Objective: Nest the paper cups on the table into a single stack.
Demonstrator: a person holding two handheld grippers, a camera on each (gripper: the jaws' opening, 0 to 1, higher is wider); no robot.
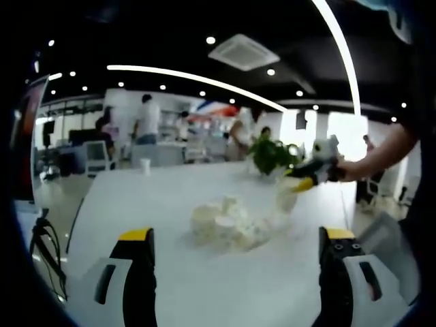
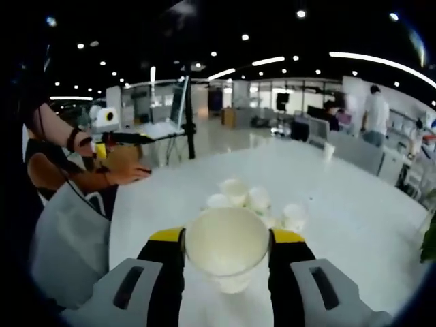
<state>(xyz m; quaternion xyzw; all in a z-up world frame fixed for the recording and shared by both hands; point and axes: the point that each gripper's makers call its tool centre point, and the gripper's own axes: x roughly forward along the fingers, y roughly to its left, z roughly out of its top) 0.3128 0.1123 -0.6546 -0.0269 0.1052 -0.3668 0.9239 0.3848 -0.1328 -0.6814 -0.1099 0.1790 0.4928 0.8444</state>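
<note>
While right tongs (image 2: 226,251) pinch one cup (image 2: 227,246), left tongs (image 1: 236,266) spread empty; cluster of cups (image 1: 228,223) on table (image 1: 150,204) seemingly unstacked, blurry.

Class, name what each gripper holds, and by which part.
The right gripper clamps a paper cup by its upper sides. The left gripper holds nothing.

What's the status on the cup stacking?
Right claw shut on a paper cup. Left claw open. Loose cups clustered mid-table. Nothing blocking.
</note>
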